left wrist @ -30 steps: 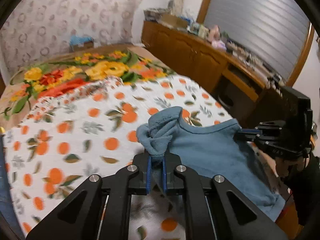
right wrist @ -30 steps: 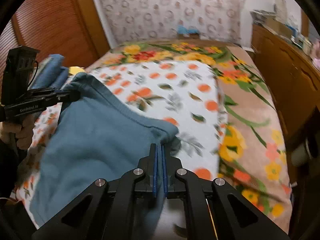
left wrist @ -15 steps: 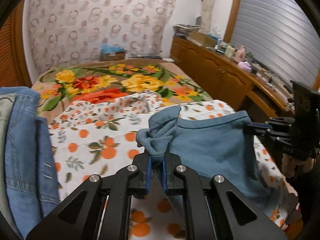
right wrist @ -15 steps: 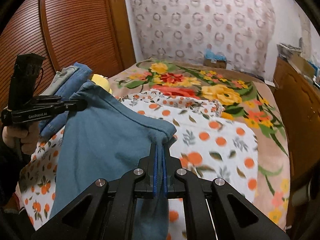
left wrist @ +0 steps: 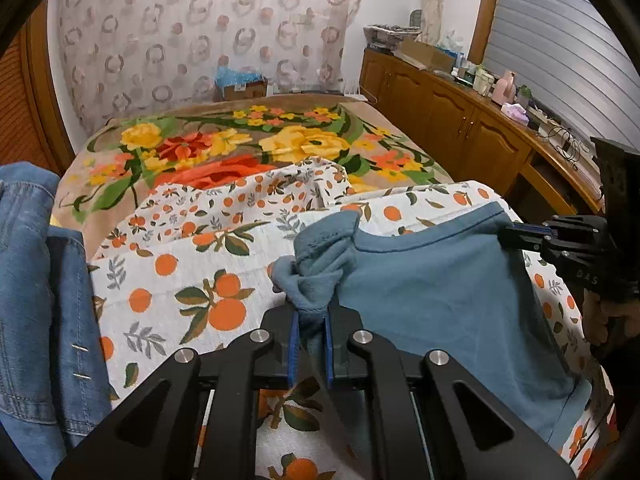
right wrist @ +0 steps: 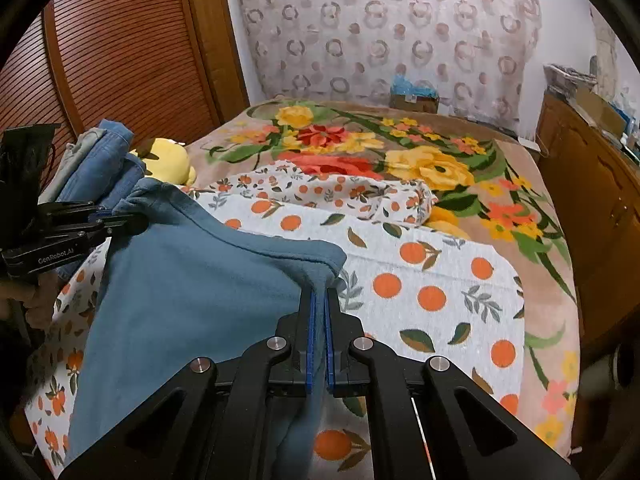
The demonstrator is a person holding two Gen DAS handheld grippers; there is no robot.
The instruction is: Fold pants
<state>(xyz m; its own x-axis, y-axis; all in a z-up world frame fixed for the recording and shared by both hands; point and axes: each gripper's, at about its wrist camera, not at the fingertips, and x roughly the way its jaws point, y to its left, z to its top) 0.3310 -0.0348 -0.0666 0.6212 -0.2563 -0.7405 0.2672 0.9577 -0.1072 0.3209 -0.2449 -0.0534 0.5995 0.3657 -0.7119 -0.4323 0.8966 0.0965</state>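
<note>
The blue pants (left wrist: pixel 440 292) hang stretched between my two grippers over the orange-print sheet (left wrist: pixel 180 280). My left gripper (left wrist: pixel 311 312) pinches a bunched corner of the waist edge; its jaws are opening slightly, with the cloth still filling the gap between the pads. My right gripper (right wrist: pixel 319 296) is shut on the other corner of the pants (right wrist: pixel 192 292), which drape down and to the left. Each gripper shows in the other's view: the right gripper (left wrist: pixel 508 232) at the right edge, the left gripper (right wrist: pixel 132 222) at the left edge, both held by a person's hands.
A stack of denim clothes (left wrist: pixel 32 280) lies at the bed's left side, beside a yellow plush toy (right wrist: pixel 168 158). A floral blanket (right wrist: pixel 400 152) covers the far half of the bed. A wooden cabinet (left wrist: pixel 460 120) with clutter runs along the right; a slatted wardrobe door (right wrist: pixel 120 60) stands left.
Both grippers have carried the stretched pants across the bed, and the denim stack has come into the left wrist view. The gap between the left pads looks a little wider.
</note>
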